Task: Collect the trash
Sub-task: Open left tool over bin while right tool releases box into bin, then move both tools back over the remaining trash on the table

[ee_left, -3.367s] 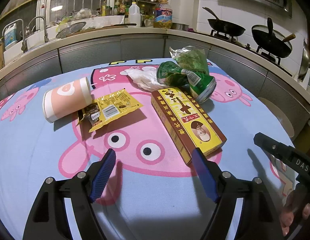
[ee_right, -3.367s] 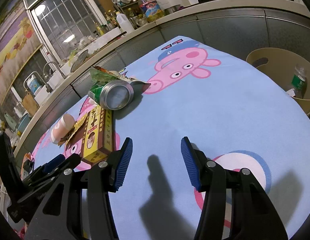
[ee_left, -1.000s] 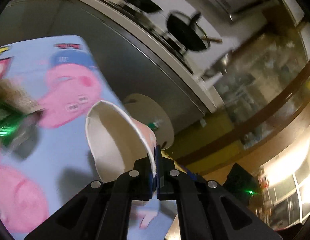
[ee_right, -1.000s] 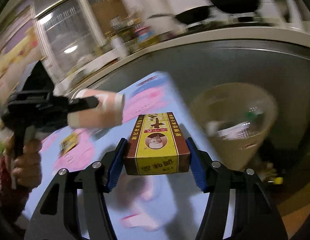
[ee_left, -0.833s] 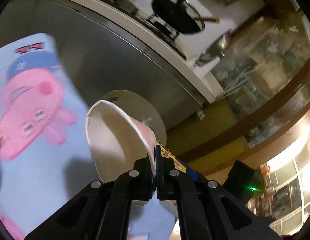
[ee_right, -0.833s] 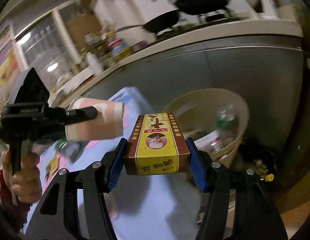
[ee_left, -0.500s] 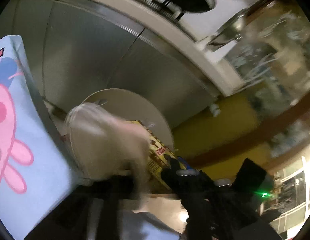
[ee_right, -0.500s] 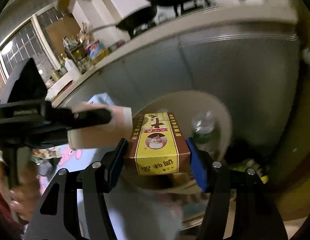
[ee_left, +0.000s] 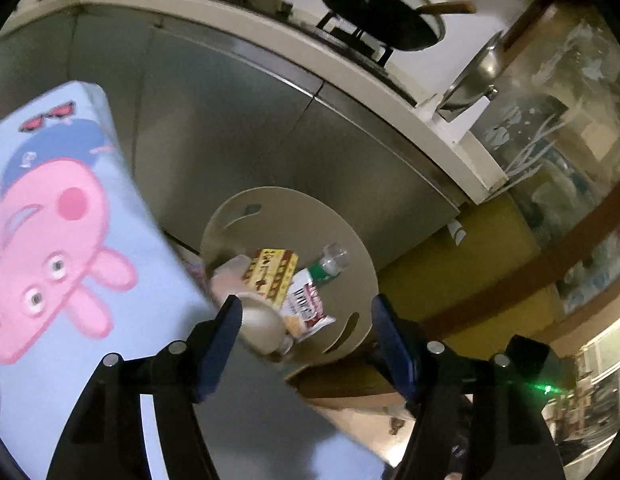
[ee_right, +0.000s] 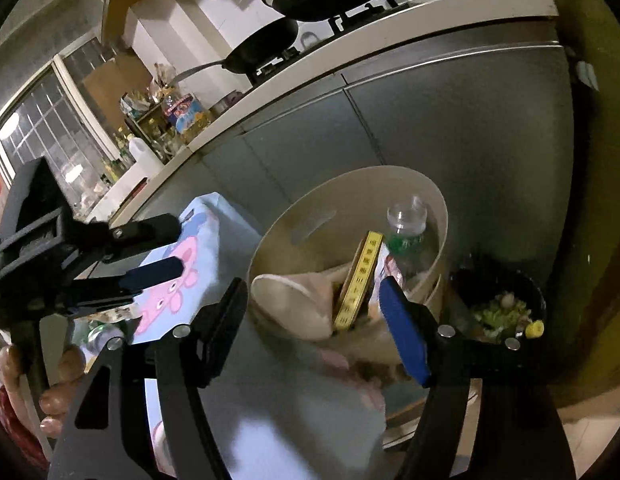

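Observation:
A beige round bin (ee_left: 294,216) (ee_right: 405,184) stands on the floor beside the table. In it lie the pink paper cup (ee_left: 254,320) (ee_right: 294,300), the yellow-and-brown box (ee_left: 272,276) (ee_right: 359,276), a plastic bottle (ee_left: 327,264) (ee_right: 405,232) and a snack wrapper (ee_left: 306,308). My left gripper (ee_left: 308,344) is open and empty above the bin; it also shows at the left of the right wrist view (ee_right: 150,252). My right gripper (ee_right: 313,324) is open and empty above the bin's near rim.
The table with the Peppa Pig cloth (ee_left: 50,216) (ee_right: 178,272) is on the left. Grey cabinet fronts (ee_left: 238,120) and a counter with pans (ee_left: 373,12) stand behind the bin. A dark bowl of food scraps (ee_right: 497,308) sits on the floor to the bin's right.
Both grippers have opened. The cup dropped from the left gripper and the box from the right gripper into the bin.

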`<state>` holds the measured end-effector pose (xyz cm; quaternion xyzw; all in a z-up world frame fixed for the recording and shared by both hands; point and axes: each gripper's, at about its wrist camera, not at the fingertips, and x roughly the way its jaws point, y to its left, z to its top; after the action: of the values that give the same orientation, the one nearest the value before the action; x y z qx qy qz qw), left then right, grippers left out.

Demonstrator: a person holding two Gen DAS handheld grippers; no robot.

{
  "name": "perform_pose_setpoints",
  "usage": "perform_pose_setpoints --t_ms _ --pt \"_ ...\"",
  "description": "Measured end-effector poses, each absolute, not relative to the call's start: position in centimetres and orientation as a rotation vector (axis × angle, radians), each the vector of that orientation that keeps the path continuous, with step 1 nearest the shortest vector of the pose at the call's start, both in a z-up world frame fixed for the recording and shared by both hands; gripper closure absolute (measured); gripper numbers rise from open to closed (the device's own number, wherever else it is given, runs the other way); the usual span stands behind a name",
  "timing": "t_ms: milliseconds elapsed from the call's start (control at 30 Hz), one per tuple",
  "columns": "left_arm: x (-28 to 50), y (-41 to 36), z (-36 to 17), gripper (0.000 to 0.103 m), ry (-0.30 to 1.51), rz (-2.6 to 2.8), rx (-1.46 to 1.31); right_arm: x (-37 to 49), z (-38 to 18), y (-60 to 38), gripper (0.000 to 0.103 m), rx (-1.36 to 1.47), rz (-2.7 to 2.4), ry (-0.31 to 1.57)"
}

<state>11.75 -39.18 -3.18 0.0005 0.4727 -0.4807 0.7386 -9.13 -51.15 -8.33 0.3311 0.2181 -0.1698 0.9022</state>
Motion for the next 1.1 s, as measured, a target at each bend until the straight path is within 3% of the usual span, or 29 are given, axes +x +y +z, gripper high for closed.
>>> perform_pose_setpoints --t_ms 500,1100 --pt "6.6 -27.3 -1.1 0.036 0.820 -0.851 0.090 -9.8 -6.5 -43.7 0.035 0.644 -0.264 0.520" --pt "6.8 -17.7 -1.9 0.036 0.758 -0.642 0.096 -6.7 -3.6 -36.2 0.035 0.544 -0.149 0.592"
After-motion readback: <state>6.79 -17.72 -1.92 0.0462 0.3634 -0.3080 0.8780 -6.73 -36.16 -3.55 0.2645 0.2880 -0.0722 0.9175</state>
